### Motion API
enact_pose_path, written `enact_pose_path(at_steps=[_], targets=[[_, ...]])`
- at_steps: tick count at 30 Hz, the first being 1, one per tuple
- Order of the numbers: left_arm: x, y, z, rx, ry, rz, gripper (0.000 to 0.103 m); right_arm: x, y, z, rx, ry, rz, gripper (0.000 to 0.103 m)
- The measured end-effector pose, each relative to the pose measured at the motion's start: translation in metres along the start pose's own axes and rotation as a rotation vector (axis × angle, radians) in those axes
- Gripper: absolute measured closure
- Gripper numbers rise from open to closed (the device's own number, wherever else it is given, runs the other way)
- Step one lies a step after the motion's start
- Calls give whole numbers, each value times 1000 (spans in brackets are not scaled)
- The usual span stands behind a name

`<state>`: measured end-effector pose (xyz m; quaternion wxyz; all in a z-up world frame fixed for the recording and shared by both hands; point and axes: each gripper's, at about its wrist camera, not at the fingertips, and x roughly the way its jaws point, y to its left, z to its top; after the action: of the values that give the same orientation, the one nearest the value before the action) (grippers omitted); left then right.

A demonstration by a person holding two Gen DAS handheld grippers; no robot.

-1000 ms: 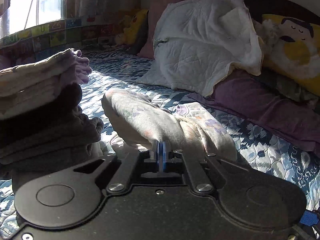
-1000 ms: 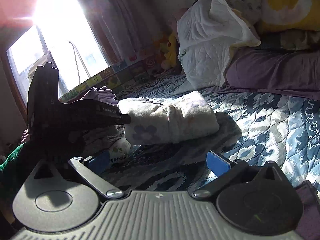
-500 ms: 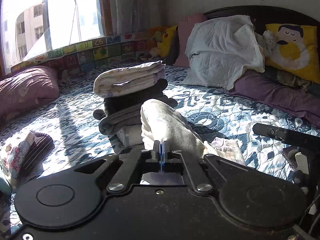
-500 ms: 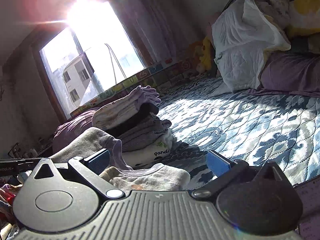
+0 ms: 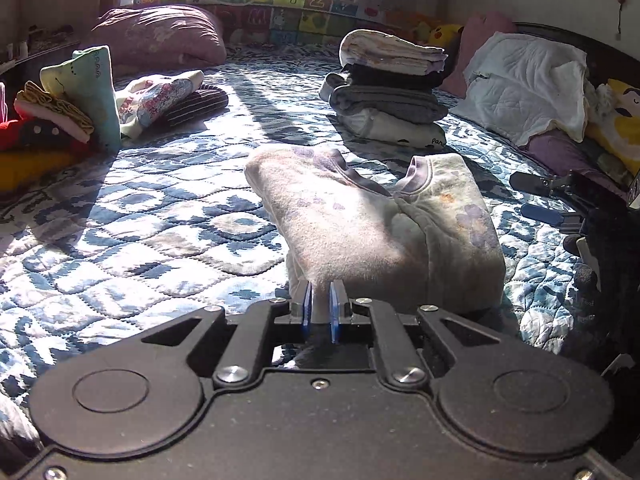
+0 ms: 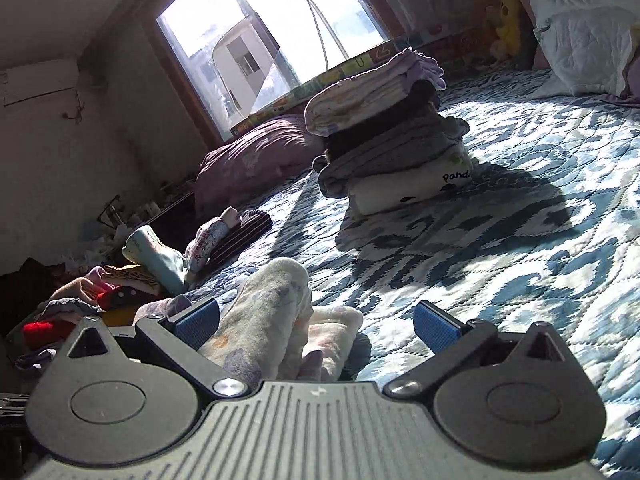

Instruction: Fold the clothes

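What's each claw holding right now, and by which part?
Left claw is shut on the floral sweatshirt, pinching a fold at its near edge. Right claw is open and holds nothing.

left hand-held gripper (image 5: 319,310) pinching folded sweatshirt (image 5: 384,224)

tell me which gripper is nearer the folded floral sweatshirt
Left. The left gripper is clamped on the floral sweatshirt's edge; the right gripper is open beside it, not gripping.
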<state>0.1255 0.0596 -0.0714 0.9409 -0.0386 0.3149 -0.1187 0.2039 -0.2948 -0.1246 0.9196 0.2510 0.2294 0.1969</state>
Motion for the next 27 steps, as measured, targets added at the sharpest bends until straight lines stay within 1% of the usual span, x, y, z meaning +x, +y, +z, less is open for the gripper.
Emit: enact_pose_path(at_steps=[1, 2, 3, 4, 6, 8, 10, 12, 14, 15, 16, 17, 18, 19, 21, 22, 23, 24, 26, 27], targets=[[-4, 5, -3, -39, -23, 3, 56, 4, 2, -5, 33, 34, 13, 0], [-7, 9, -4, -70, -43, 4, 37, 8, 4, -8, 49, 58, 17, 0], [-10, 15, -6, -113, -59, -7, 37, 12, 8, -11, 59, 75, 16, 0], [-10, 21, -6, -149, -57, -25, 36, 15, 13, -15, 68, 92, 16, 0], [-5, 31, -6, -214, -50, -66, 33, 18, 17, -18, 93, 114, 20, 0], [8, 45, -4, -298, -26, -122, 30, 22, 21, -21, 124, 137, 22, 0], [32, 64, -3, -438, 12, -198, 27, 26, 15, -24, 140, 141, 14, 0], [60, 78, -3, -546, 43, -247, 27, 29, 8, -26, 155, 142, 6, 0], [83, 86, -2, -613, 52, -298, 27, 42, -6, -27, 227, 176, 0, 0], [94, 87, -1, -631, 56, -326, 27, 46, -7, -25, 244, 173, 12, 0], [104, 88, 0, -642, 64, -357, 27, 52, -7, -19, 241, 166, 52, 0], [114, 88, 2, -652, 74, -388, 27, 57, -6, -17, 236, 173, 68, 1], [122, 88, 3, -660, 78, -412, 32, 68, -5, -14, 225, 210, 56, 1], [128, 87, 5, -659, 78, -432, 35, 78, -5, -15, 208, 248, 36, 1], [138, 84, 10, -642, 80, -462, 39, 88, 2, -15, 131, 255, 37, 2], [142, 83, 12, -630, 82, -473, 42, 91, 4, -14, 119, 263, 54, 13], [145, 83, 14, -627, 86, -481, 48, 94, 6, -13, 114, 273, 72, 20], [148, 84, 15, -630, 88, -494, 52, 96, 4, -11, 127, 272, 91, 22], [152, 89, 21, -638, 74, -535, 57, 101, -2, -5, 164, 262, 132, 31], [152, 89, 25, -627, 61, -544, 59, 103, -2, 2, 165, 248, 153, 32]])
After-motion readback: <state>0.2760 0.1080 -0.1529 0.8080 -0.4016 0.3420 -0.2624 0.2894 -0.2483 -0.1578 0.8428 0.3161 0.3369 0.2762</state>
